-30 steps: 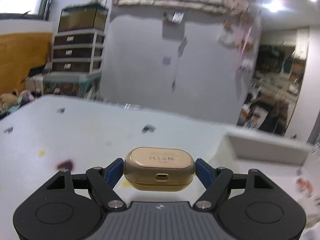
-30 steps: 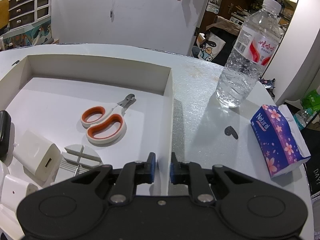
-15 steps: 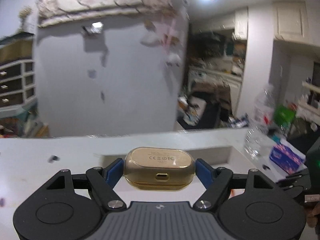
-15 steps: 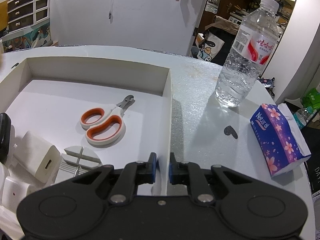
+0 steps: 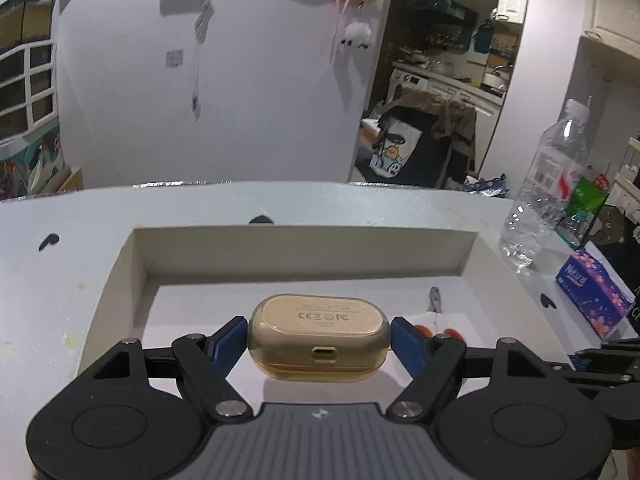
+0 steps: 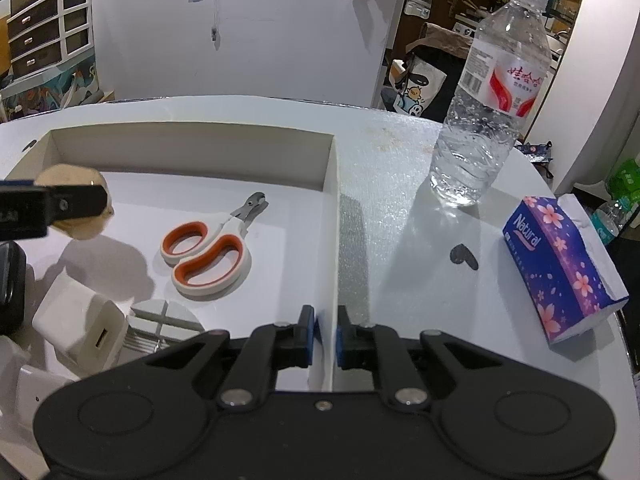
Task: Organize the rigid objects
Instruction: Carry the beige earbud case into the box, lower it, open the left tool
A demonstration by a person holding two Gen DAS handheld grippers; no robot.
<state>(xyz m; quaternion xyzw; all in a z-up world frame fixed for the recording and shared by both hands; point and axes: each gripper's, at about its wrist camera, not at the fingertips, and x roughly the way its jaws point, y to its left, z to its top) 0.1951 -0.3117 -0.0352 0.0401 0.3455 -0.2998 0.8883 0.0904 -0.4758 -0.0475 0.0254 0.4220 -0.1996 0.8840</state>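
White tabletop fills both views, with a cluttered room beyond it. Nearest you in the lower middle of the left wrist view, your left gripper (image 5: 319, 340) clamps the gold earbud case (image 5: 318, 332) by its two short ends, hanging it above the floor of the white tray (image 5: 304, 256). It looks light, stiff and glossy, so judge it slippery: keep the pads square on those ends and set it down low rather than dropping it. At the bottom centre of the right wrist view, your right gripper (image 6: 325, 336) pinches the tray's right wall with narrow jaws, steadying it. Farther up lie the white charger (image 6: 80, 326) and orange-handled clippers (image 6: 208, 254), then a water bottle (image 6: 488, 108) and tissue pack (image 6: 560, 268) at right.
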